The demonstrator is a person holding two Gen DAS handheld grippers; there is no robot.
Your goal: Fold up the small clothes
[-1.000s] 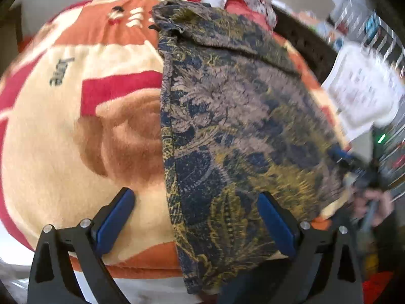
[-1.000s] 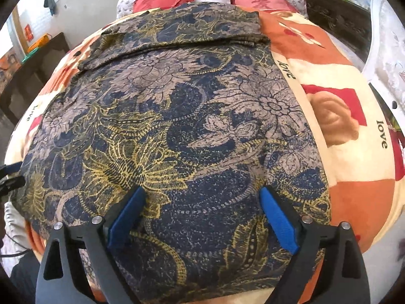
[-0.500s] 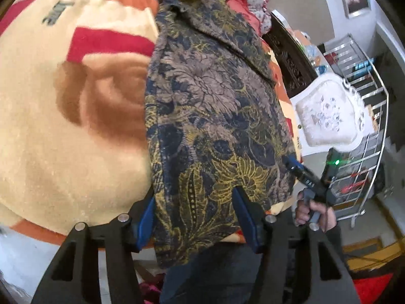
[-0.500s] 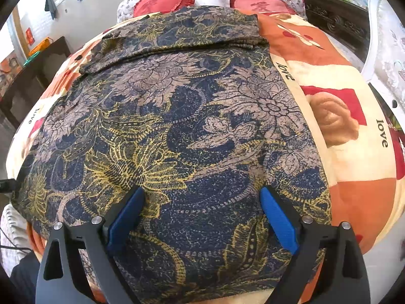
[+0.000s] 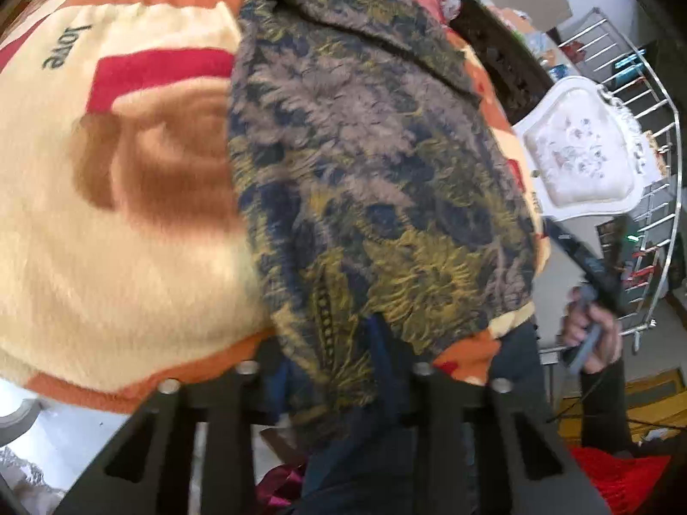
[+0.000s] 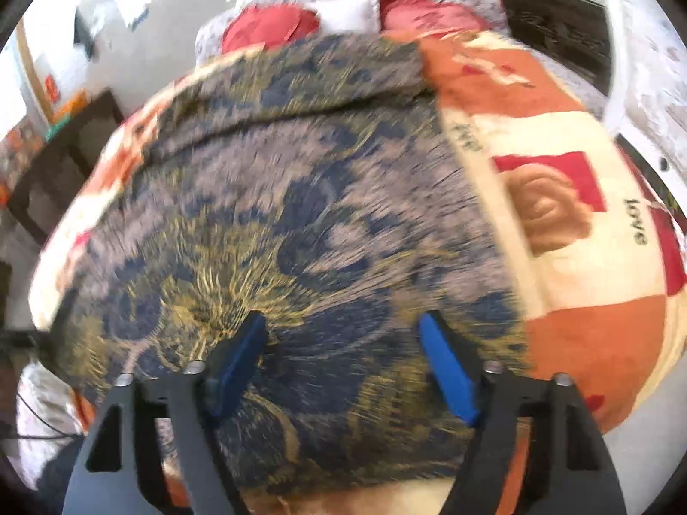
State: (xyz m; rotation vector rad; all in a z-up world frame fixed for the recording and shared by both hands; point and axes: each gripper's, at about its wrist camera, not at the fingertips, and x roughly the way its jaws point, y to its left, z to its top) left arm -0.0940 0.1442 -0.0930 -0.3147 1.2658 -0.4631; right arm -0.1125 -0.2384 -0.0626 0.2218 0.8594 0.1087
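- Because the folding is only starting, the flowery cloth [image 6: 275, 214] lies spread flat on the bed blanket [image 6: 592, 292], with its near end hanging over the near edge of the bed.
- It lies along the middle of the bed, from the near edge up toward the pillows [image 6: 270, 28] at the far end.
- I think each tool takes one near corner so the cloth can be lifted and laid over itself.
- At the near left corner, the left gripper [image 5: 330, 369] is closing its jaws. The hanging cloth corner sits between them, but blur hides whether the blue pads press it yet.
- Over the near end of the cloth, the right gripper [image 6: 343, 360] has its blue fingers [image 6: 446, 369] spread wide and just starting to close. Cloth lies between them, not pinched.
- A hand [image 5: 592, 326] holds that right tool past the right side of the bed.
- Soft and fuzzy, the blanket shows a big rose and the word "love".
- Beside the bed stands a white chair [image 5: 579, 163] and a metal rack [image 5: 652, 163].
- Dark furniture [image 6: 56, 171] and a pale wall stand on the other side.
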